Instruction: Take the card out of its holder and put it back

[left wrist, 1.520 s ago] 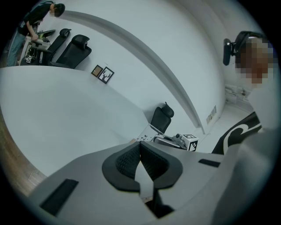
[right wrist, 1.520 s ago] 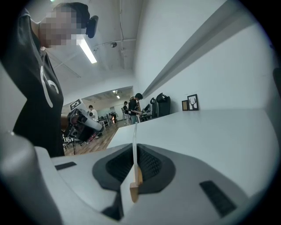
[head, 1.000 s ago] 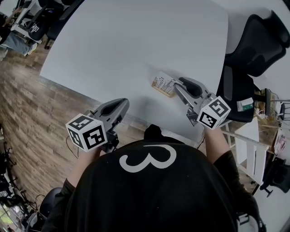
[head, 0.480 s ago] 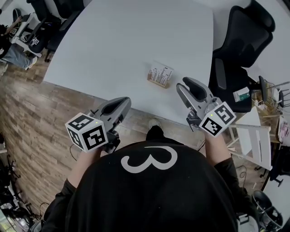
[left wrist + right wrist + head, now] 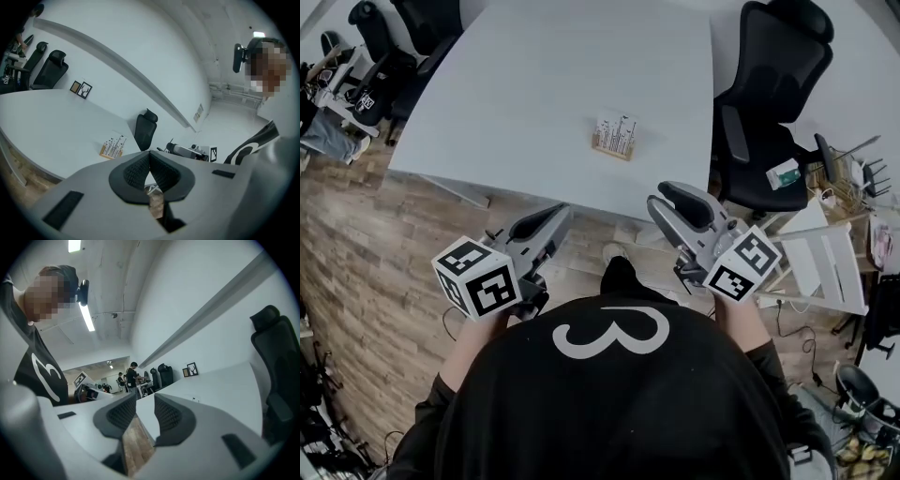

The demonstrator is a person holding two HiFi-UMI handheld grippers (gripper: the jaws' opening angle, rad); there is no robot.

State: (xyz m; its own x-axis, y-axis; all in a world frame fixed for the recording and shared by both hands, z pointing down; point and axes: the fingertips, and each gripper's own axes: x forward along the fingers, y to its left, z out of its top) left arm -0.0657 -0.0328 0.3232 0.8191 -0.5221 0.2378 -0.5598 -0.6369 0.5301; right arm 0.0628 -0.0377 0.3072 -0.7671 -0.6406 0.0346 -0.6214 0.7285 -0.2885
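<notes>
The card, printed with small figures, stands upright in its wooden holder point(image 5: 615, 138) near the front edge of the white table point(image 5: 534, 84). The holder point(image 5: 111, 149) also shows far ahead in the left gripper view. My left gripper point(image 5: 547, 225) point(image 5: 149, 154) hangs over the floor in front of the table, shut and empty. My right gripper point(image 5: 671, 201) point(image 5: 145, 401) is off the table's front right corner, well short of the holder. It is open with nothing between its pads. Its jaws have just been opening, then easing in slightly.
Black office chairs point(image 5: 769, 103) stand at the table's right side, and more stand at the far left point(image 5: 403, 28). A white folding stool point(image 5: 825, 272) is at my right. Wood floor point(image 5: 356, 244) lies below the grippers. People stand in the distance point(image 5: 132, 376).
Both grippers have drawn back from the table toward the person and risen. The right gripper has left the holder's side. The card stays in its holder on the table.
</notes>
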